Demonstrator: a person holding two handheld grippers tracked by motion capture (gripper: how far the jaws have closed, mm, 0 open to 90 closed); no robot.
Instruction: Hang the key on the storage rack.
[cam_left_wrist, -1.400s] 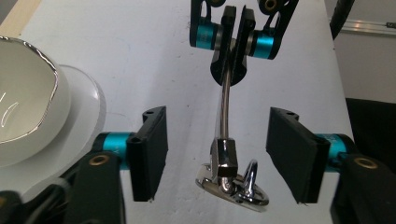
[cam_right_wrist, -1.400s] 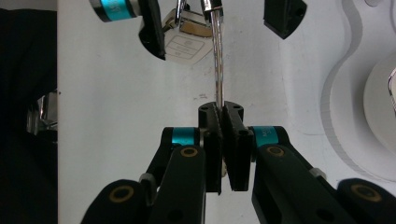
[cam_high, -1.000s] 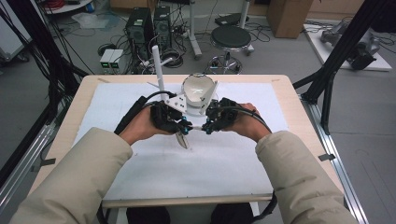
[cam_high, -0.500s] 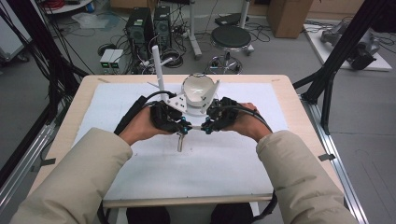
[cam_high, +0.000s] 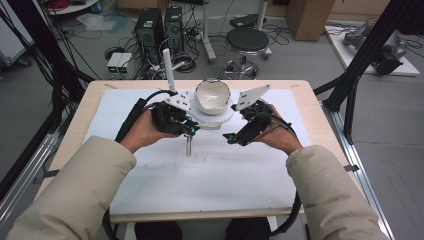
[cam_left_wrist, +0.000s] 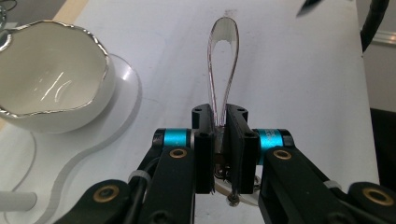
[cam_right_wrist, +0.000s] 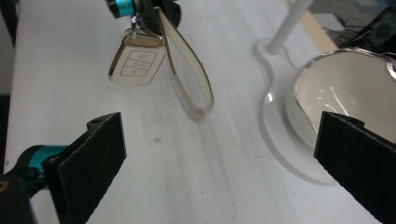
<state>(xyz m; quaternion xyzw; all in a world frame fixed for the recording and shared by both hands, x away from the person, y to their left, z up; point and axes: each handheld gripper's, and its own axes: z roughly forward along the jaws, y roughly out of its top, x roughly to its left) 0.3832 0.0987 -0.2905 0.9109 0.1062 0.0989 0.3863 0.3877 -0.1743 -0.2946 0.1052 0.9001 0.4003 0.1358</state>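
The left gripper is clamped on the base of a clear strap loop, with both jaws pressed flat against the strap where it joins a key fob. In the right gripper view the fob hangs beneath those jaws, clear of the mat, and the loop sags down beside it. In the left gripper view the loop's long axis runs straight ahead from the jaws.

The right gripper stands wide open and holds nothing. In the high view it sits to the right of the left gripper, with a gap of bare mat between them. From the right gripper, the fob lies ahead and to the upper left of its view, outside the span of the jaws.

A white bowl with a wavy metallic rim rests on a clear stand just beyond both grippers. A white post rises from the stand's left end. All items sit on a white mat that covers the table.

The left hand alone carries the fob. Judged from this layout, any placement into the bowl or over the post falls to the left gripper.

Compared with the frame half a second earlier, the right gripper has drawn back to the right and opened. The two grippers, then close together in front of the bowl, are now apart.
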